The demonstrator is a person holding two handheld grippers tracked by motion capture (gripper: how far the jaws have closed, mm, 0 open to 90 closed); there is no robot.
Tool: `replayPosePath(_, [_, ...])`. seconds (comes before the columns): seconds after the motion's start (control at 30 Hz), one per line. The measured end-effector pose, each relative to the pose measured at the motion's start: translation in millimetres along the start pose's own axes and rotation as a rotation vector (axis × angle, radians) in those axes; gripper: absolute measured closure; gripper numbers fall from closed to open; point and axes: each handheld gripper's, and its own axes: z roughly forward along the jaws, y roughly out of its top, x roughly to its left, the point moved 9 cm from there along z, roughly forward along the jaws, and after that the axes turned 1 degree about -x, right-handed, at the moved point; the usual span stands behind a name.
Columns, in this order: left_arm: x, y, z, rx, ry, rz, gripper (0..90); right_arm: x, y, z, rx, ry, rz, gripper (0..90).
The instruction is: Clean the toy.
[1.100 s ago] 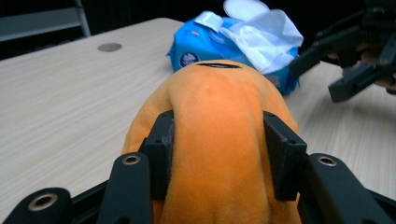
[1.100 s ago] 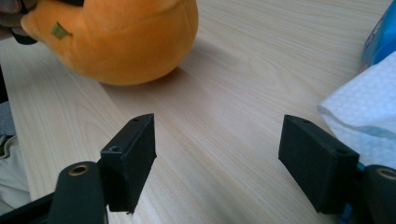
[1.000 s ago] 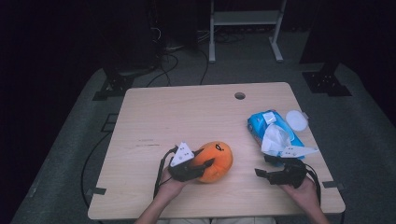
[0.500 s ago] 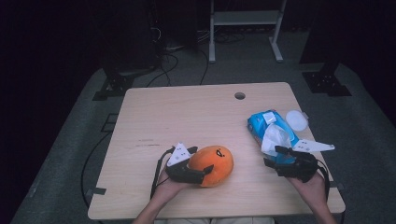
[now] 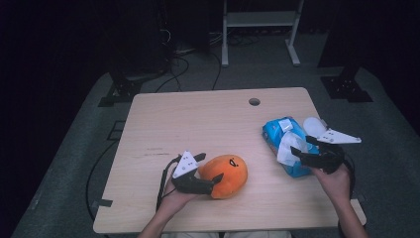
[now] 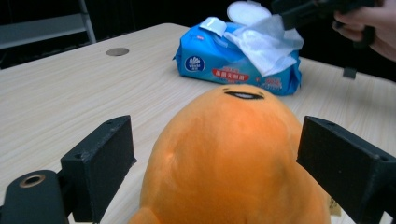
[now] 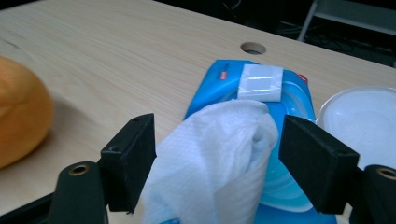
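Wet wipe (image 7: 219,149): a white sheet standing crumpled out of the opening of the blue wipes pack (image 5: 282,136), which lies near the table's (image 5: 198,124) right edge with its round white lid (image 5: 311,126) flipped open beside it.

Right gripper (image 5: 303,154): over the near end of the pack, jaws spread to either side of the sheet; in the right gripper view there is a gap at each pad, so no pinch yet.

Left gripper (image 5: 208,173): near the front edge, jaws having just opened wide around the orange plush toy (image 5: 225,174). Left gripper view shows space between both pads and the plush, so the toy sits loose on the wood.

Step in hand, as I read it: pulling a wipe from the pack. The next move calls for closing on the sheet low enough to get a firm bite, then drawing up and away. The pack may lift with it; nothing pins it down.
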Motion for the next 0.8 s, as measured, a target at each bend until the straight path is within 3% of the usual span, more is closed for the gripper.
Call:
replayPosePath(0.23, [0.8, -3.4, -0.5, 0.016, 0.008, 0.02, 10.7, -4.2, -13.4, 27.3, 0.081, -0.053, -0.02, 31.8])
replayPosePath(0.3, [1.6, -4.1, 0.0, 0.017, 0.012, 0.017, 10.7, -6.3, -23.4, 33.5, 0.126, -0.082, -0.036, 41.2])
replayPosePath(0.33, [1.6, -4.1, 0.0, 0.017, 0.012, 0.017, 10.7, -6.3, -23.4, 33.5, 0.126, -0.082, -0.036, 41.2])
replayPosePath(0.4, [1.6, -5.6, 1.3, 0.025, 0.013, 0.027, 10.7, -6.9, -26.7, 33.5, 0.127, -0.079, -0.033, 53.3])
replayPosePath(0.47, [0.9, -6.8, 2.4, 0.027, 0.011, 0.022, 10.7, -7.2, -26.7, 32.9, 0.124, -0.076, -0.028, 56.1])
replayPosePath(0.53, [-0.3, -7.2, 2.4, 0.032, 0.013, 0.037, 10.7, -8.4, -26.8, 30.3, 0.12, -0.066, -0.019, 65.0])
replayPosePath(0.8, [1.5, -8.6, 0.9, 0.028, 0.018, 0.044, 10.9, -12.7, -25.4, 22.5, 0.082, -0.024, 0.04, 78.4])
